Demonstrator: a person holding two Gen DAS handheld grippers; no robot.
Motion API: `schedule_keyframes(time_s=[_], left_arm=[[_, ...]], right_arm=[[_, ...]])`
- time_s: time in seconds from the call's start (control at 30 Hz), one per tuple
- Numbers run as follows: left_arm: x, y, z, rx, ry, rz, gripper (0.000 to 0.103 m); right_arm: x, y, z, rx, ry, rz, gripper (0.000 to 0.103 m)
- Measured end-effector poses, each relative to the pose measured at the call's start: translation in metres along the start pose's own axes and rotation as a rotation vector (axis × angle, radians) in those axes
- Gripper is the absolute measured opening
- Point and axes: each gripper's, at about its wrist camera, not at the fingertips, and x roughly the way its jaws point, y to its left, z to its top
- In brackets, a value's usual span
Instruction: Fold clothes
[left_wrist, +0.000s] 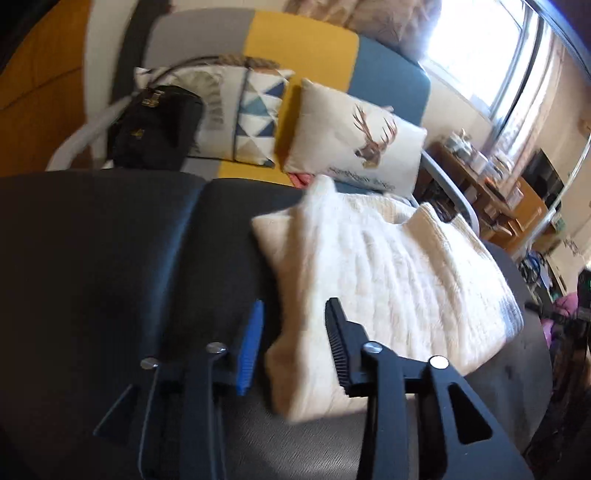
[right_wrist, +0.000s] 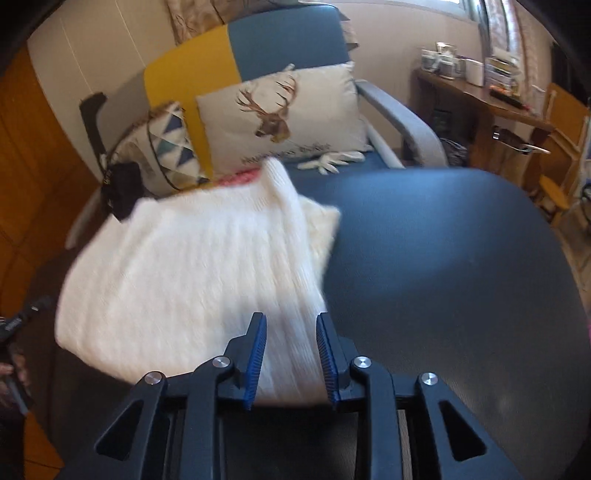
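Both the left gripper (left_wrist: 295, 343) and right gripper (right_wrist: 291, 354) hang released above the near edge of the folded white sweater (left_wrist: 388, 266), judged freshly laid flat on the dark table (left_wrist: 110, 258).

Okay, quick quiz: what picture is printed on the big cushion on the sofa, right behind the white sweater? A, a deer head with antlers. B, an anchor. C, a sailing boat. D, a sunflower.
A: the cushion behind the white sweater shows a brown deer head with branching antlers, seen in both wrist views.
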Motion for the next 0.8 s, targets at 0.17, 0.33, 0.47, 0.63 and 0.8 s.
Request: schedule_keyframes(time_s=[0.17, 0.33, 0.47, 0.63, 0.8], left_arm=[[0.036, -0.009, 0.024, 0.031, 0.065, 0.009, 0.042], [0.057, -0.013, 0.023, 0.080, 0.120, 0.055, 0.053], [0.061, -0.017, 0.019, 0.111, 0.121, 0.049, 0.053], [0.049, -0.008, 0.013, 0.052, 0.099, 0.011, 0.058], [0.035, 0.000, 0.007, -0.008, 0.049, 0.007, 0.062]], right_arm=[[0.048, 0.007, 0.032, -0.065, 0.110, -0.028, 0.028], [0.084, 0.010, 0.038, -0.125, 0.186, -0.098, 0.018], [0.080, 0.022, 0.034, -0.203, 0.159, -0.180, 0.004], [0.042, 0.030, 0.027, -0.266, 0.081, -0.262, 0.004], [0.064, 0.018, -0.008, -0.272, 0.153, -0.319, 0.004]])
